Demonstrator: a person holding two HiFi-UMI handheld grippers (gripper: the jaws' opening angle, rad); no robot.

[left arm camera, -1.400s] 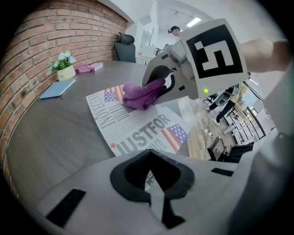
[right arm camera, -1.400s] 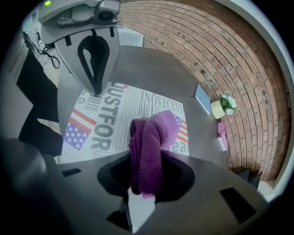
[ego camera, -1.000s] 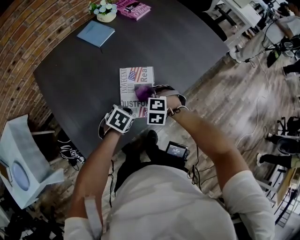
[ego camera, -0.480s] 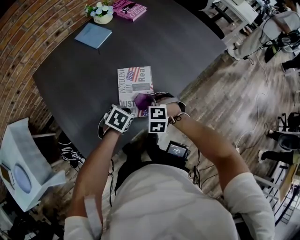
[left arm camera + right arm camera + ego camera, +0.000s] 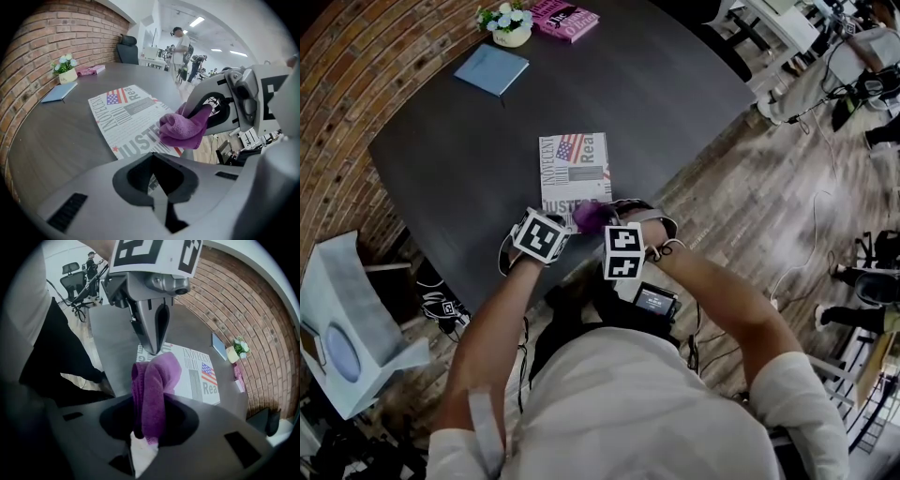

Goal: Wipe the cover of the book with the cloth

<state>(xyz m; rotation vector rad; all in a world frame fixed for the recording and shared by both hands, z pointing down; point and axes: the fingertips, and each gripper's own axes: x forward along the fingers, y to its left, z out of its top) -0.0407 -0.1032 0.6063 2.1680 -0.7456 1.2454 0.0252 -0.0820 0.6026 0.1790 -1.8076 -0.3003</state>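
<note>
The book (image 5: 574, 167) lies flat on the dark table (image 5: 469, 150), its cover white with newspaper print and a flag. My right gripper (image 5: 598, 221) is shut on a bunched purple cloth (image 5: 590, 216), which rests on the near end of the cover. The right gripper view shows the cloth (image 5: 154, 380) rising between the jaws of that gripper (image 5: 150, 404). My left gripper (image 5: 557, 219) is shut, its tips down on the near left corner of the book (image 5: 197, 371). In the left gripper view the cloth (image 5: 183, 129) sits on the book (image 5: 126, 115), just ahead of that gripper (image 5: 153, 161).
At the table's far end lie a blue notebook (image 5: 492, 67), a pink book (image 5: 566, 19) and a small flower pot (image 5: 508, 22). A brick wall (image 5: 347, 84) runs along the left. The table's near edge (image 5: 581, 267) is right under my grippers.
My right gripper has drawn the cloth from the middle of the cover down to its near end. The left gripper has stayed on the near left corner.
</note>
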